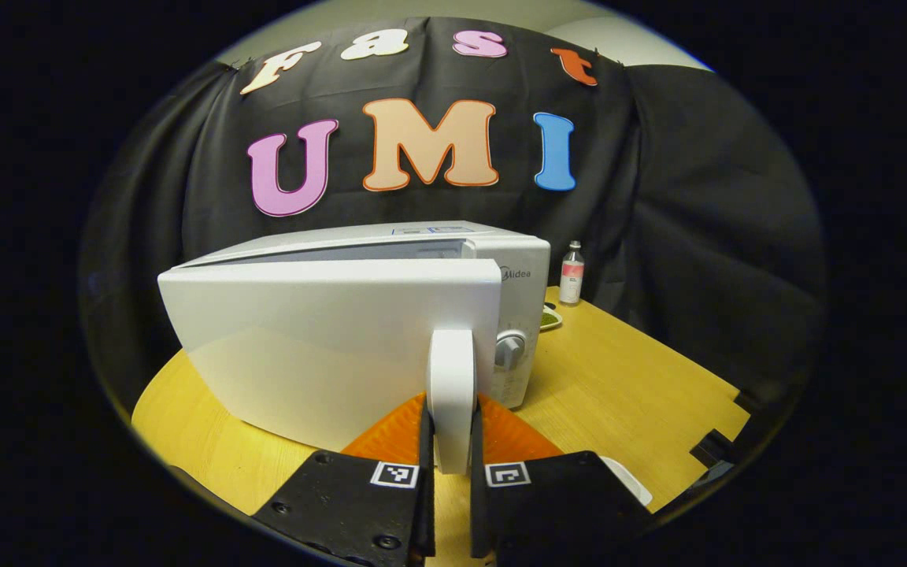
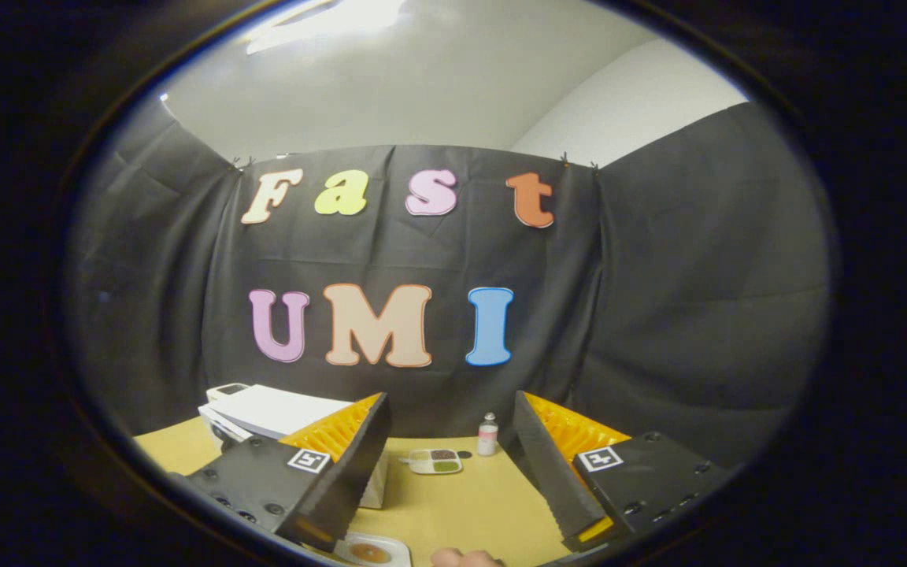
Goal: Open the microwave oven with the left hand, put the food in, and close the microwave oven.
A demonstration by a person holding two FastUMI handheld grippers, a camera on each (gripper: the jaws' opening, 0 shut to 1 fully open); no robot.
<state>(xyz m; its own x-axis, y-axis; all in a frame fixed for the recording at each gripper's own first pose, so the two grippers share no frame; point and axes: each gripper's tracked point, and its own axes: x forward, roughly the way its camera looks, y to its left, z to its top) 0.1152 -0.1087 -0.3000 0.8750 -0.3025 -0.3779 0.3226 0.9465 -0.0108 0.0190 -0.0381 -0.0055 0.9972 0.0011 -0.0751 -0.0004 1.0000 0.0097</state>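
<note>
A white microwave oven (image 1: 516, 283) stands on the yellow wooden table (image 1: 627, 386). Its door (image 1: 327, 346) is swung partly open toward me. My left gripper (image 1: 451, 465) is shut on the door's white vertical handle (image 1: 451, 394), one finger on each side. In the right gripper view the microwave oven (image 2: 264, 413) sits at the left, and my right gripper (image 2: 453, 488) hangs open above the table with nothing between its fingers. A white dish of food (image 2: 371, 551) lies at the bottom edge below it, near a fingertip (image 2: 461, 559).
A small bottle (image 1: 571, 273) stands to the right of the oven by the cloth wall. A divided tray (image 2: 435, 461) with dark and green contents lies beside the bottle (image 2: 488, 435). A white object (image 1: 631, 480) peeks out behind my left gripper's right finger.
</note>
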